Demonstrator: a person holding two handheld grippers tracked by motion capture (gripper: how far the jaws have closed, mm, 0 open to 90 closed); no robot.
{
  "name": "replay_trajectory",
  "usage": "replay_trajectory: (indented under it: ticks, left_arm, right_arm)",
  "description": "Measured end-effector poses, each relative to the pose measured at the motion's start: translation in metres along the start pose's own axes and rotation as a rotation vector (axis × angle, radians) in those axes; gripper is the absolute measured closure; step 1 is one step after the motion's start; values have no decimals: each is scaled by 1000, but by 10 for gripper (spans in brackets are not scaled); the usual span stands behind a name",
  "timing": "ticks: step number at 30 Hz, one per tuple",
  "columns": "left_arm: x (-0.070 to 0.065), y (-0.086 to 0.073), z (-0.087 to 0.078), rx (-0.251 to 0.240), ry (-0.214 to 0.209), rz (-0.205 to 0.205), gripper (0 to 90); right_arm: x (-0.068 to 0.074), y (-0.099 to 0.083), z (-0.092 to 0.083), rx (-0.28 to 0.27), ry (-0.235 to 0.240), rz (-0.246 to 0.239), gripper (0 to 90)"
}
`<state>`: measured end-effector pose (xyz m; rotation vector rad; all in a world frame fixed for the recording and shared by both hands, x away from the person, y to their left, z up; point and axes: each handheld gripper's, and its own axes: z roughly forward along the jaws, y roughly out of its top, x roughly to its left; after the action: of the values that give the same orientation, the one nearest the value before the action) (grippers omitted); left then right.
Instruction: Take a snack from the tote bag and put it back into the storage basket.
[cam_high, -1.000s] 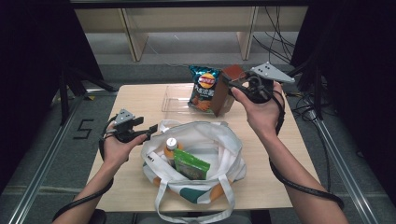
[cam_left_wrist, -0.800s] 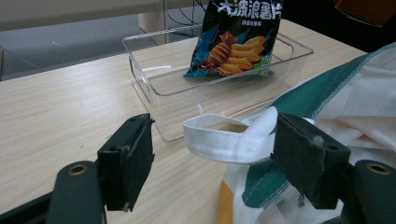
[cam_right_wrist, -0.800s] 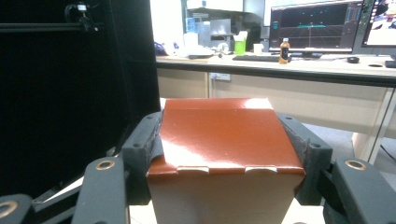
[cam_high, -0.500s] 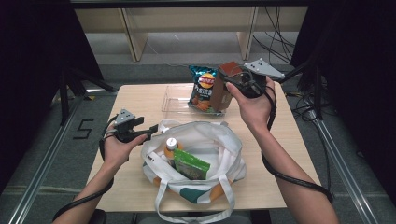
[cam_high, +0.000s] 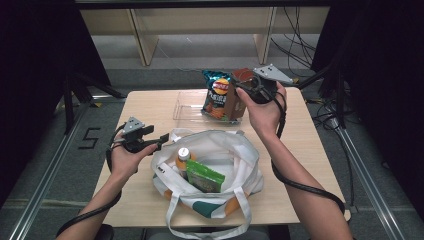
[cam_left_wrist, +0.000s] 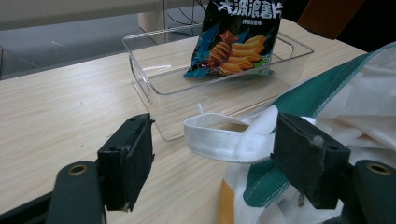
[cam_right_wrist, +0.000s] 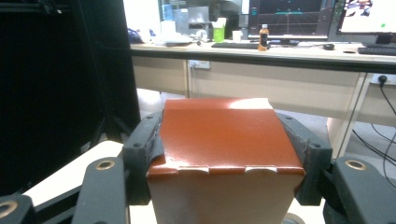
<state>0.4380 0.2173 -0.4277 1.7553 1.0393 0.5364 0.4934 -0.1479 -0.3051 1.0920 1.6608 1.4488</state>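
One brown box (cam_high: 234, 97), one crisp bag (cam_high: 216, 92), one clear tray (cam_high: 187, 106), one tote (cam_high: 235, 165), seemingly one bottle (cam_high: 183, 157), one green packet (cam_high: 204, 176).

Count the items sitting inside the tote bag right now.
2 visible in the tote bag: an orange-capped bottle near its left side, and a green packet lying beside it toward the middle. More may be hidden beneath them or under the fabric.

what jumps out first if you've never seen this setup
The right gripper, at the far right of the table, is clamped on a red-brown box beside a chip bag that stands in a clear tray. Nearer the person, a white tote bag lies open with a bottle and a green packet inside. The left gripper sits open at its strap.
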Motion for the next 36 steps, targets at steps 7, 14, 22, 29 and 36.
replay_trajectory:
  ticks: [7,14,22,29,36]
  left_arm:
    - [0,0,0,0,-1,1,281]
    - [0,0,0,4,-2,4,281]
    - [0,-1,1,3,-6,3,281]
    - [0,-1,0,5,-4,-2,282]
    - [0,-1,1,4,-8,4,282]
  right_arm:
    - [1,-1,7,16,-25,13,396]
    - [2,-4,14,23,-42,19,396]
    - [1,-8,23,31,-69,16,396]
    - [2,-11,30,41,-83,22,396]
    - [5,-13,36,49,-110,44,396]
